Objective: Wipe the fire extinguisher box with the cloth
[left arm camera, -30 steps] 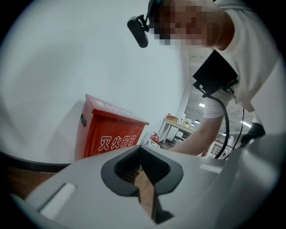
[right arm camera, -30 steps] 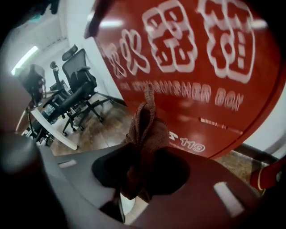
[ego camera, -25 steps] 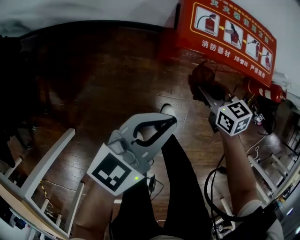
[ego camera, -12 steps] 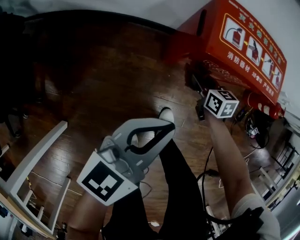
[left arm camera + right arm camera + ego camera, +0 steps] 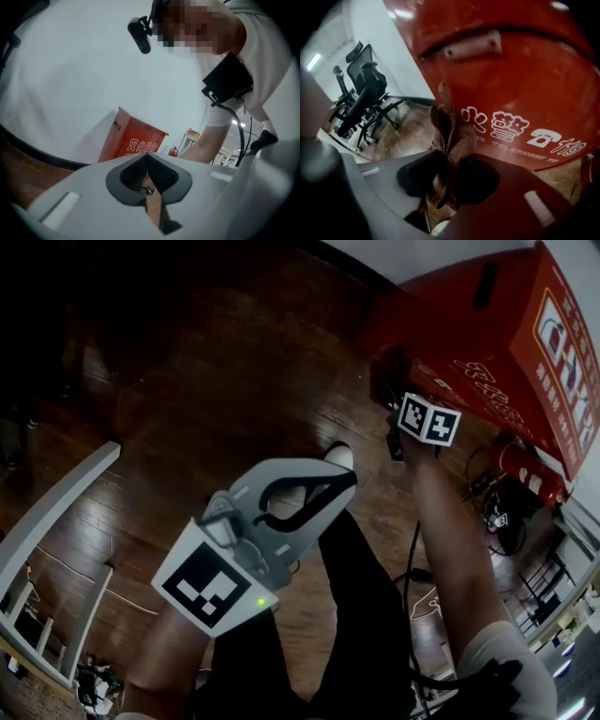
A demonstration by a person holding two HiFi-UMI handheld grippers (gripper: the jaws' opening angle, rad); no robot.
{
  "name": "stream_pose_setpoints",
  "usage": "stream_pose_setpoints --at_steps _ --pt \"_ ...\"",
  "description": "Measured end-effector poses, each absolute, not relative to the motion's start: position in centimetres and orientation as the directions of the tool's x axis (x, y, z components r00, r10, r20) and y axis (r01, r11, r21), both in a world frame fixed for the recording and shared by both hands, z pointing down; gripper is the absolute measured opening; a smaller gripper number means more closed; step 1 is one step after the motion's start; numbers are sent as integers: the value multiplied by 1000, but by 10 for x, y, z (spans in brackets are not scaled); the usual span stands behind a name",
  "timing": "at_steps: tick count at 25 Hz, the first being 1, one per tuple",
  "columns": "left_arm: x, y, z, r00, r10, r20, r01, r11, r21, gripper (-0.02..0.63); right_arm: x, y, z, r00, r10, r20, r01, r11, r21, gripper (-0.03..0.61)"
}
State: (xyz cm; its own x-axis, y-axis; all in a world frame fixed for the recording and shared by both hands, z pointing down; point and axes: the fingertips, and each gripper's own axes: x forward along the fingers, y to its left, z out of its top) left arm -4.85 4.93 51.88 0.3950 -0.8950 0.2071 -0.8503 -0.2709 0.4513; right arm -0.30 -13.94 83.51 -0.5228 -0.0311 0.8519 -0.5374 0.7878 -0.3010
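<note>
Gripping bunched brown cloth [image 5: 449,154] in right claw [image 5: 450,187], jaws clamped tight on the wad, loose end poking up toward the red front of fire extinguisher box [image 5: 511,75]. Contact between cloth and panel unclear; just beside it at least. Box standing on wood floor [image 5: 187,381] against the wall, at the floor's far right edge in head view. Reaching in at the box's lower left corner, arm stretched forward. Holding left claw [image 5: 339,482] shut on nothing, well apart from the box, low over the person's leg. Idle for this step, by the look.

Probably at or near the start of wiping. To do it well:
- Press the wad flat onto the panel, cloth first, not jaw tips, to avoid scraping paint.
- Sweep in long overlapping passes across the white lettering, then up over the latch plate [image 5: 471,47].
- Hold a firm clamp to stop the cloth slipping out under drag.
- Cover top and side faces too, not just the front.

Around:
- Red fire extinguisher [image 5: 530,474] just beside the box's right end; easy to knock on a wide stroke.
- Cables [image 5: 492,521] on the floor near it and near the feet; trip or snag risk.
- Shoe [image 5: 337,457] between the two claws.
- White frame [image 5: 52,521] at the floor's left edge.
- Office chairs [image 5: 365,93] well apart, not in the way.
</note>
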Motion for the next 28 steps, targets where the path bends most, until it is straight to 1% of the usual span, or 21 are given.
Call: stream_pose_setpoints --at_steps 3,8,10,12,15,18,21,23,25,28 --pt "-56 51 490 375 -904 205 -861 -257 439 -2 -6 -113 774 -522 25 853 -421 861 -283 121" --pt "-79 61 409 326 -928 178 -877 -226 425 -2 -14 -76 627 -496 120 860 -138 967 -215 121" --pt "-91 66 376 303 -940 155 -890 -221 399 -2 -27 -76 560 -475 146 868 18 988 -156 121" --pt "-105 74 348 289 -947 139 -903 -222 368 -2 -48 -78 500 -435 180 882 193 976 -104 121" --pt "-123 80 326 271 -951 145 -916 -209 344 -2 -82 -96 444 -316 211 925 453 890 -49 121" --pt "-140 73 322 233 -962 142 -923 -172 345 -2 -118 -130 433 -161 174 971 668 744 -23 121" --pt "-154 57 329 224 -964 144 -917 -158 365 -2 -142 -156 452 63 126 990 780 613 -128 123" --pt "-167 42 337 198 -970 144 -916 -130 380 -2 -151 -170 479 227 72 971 821 522 -231 123" --pt "-184 30 348 156 -976 153 -918 -86 388 -2 -161 -180 513 351 19 936 839 437 -324 123" --pt "-212 24 368 73 -981 181 -913 7 407 -2 -155 -192 570 519 -75 852 808 368 -460 123"
